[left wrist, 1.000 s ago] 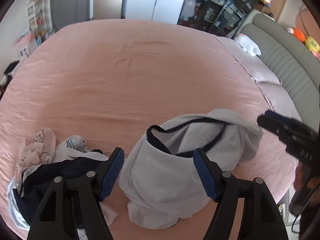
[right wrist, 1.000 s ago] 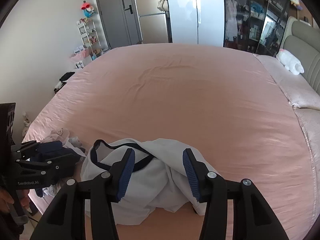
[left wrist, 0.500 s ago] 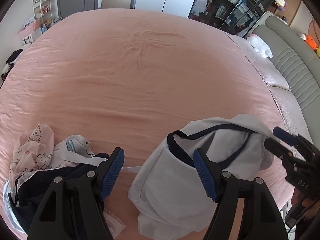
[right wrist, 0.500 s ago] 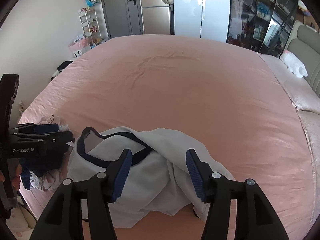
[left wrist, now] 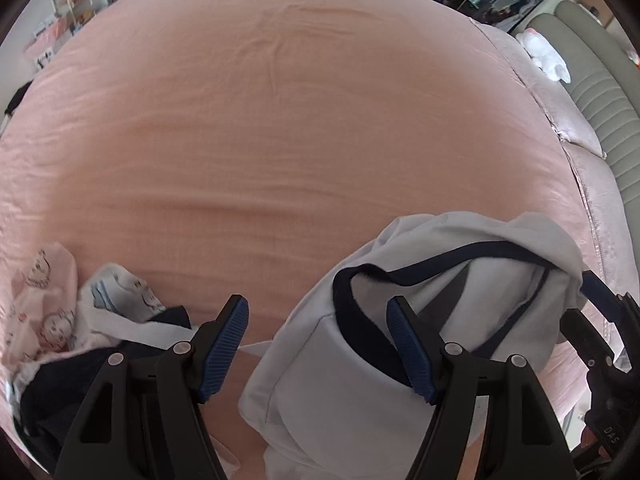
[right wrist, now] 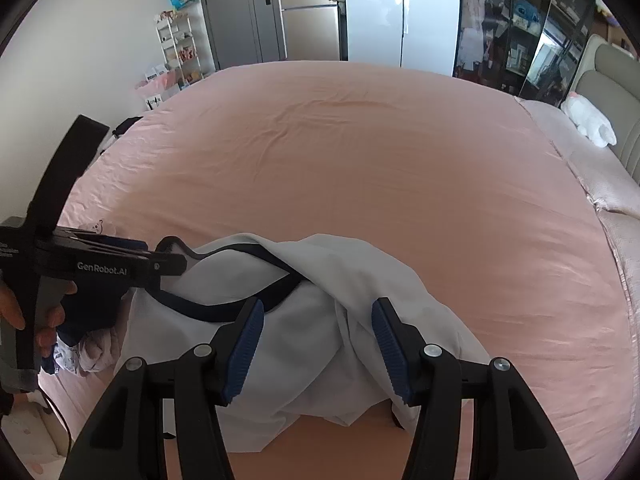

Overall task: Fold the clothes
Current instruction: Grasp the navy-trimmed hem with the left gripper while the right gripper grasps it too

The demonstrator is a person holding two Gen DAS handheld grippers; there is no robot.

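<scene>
A white garment (left wrist: 328,392) with a navy collar (left wrist: 440,264) lies crumpled near the front edge of the pink bed (left wrist: 300,140). My left gripper (left wrist: 320,344) hangs open over its left side. One finger is over the collar and the other over bare sheet. In the right wrist view the garment (right wrist: 360,264) bunches up under my right gripper (right wrist: 318,350). That gripper is open, with a raised fold between its fingers and the pads not pressing it. The left gripper (right wrist: 172,264), held by a hand, points at the collar (right wrist: 224,308) from the left.
A heap of other clothes (left wrist: 60,320), printed pink, white and navy, lies at the bed's front left corner (right wrist: 80,352). Pillows (right wrist: 600,184), a white plush toy (right wrist: 588,120) and a grey headboard (left wrist: 600,92) are on the right. Wardrobes, a fridge (right wrist: 308,32) and shelves stand beyond the bed.
My left gripper has sunk toward the bed and tipped downward; the garment now sits further right in its view. My right gripper has lowered a little and its jaws have widened slightly.
</scene>
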